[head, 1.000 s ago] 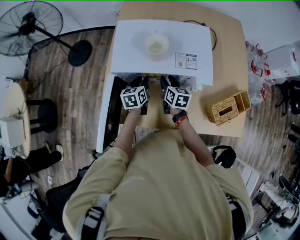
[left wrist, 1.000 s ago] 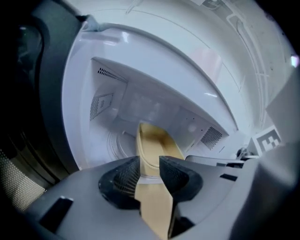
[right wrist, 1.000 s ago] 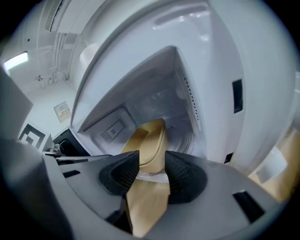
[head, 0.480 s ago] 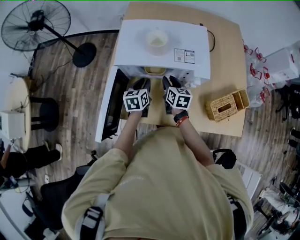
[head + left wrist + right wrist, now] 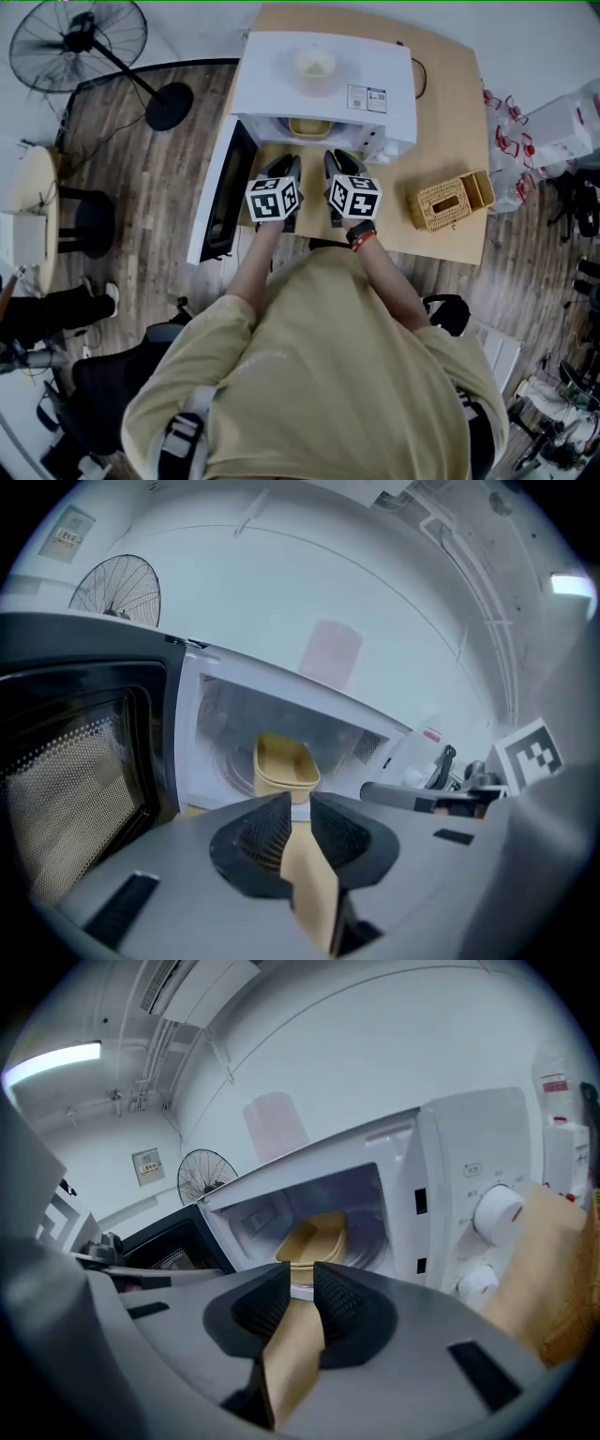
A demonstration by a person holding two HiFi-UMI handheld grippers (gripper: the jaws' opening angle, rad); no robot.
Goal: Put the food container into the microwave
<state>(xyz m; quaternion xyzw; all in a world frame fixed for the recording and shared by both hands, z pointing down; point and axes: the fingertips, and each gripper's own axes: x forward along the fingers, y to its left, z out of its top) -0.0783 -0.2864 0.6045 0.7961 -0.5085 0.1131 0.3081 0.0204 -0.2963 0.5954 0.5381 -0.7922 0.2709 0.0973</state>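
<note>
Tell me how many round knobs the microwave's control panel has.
2. Both show in the right gripper view, on the control panel: the upper knob and the lower knob directly under it. Anything lower may be hidden.

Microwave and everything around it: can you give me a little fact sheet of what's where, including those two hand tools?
Microwave: on the wooden table, door swung open to the left
Food container: yellow, inside the microwave, neither gripper touching it
Left gripper: in front of the opening, jaws slightly apart, empty
Right gripper: beside it, jaws slightly apart, empty
On top: a pale cup
Table's right side: wicker basket
</note>
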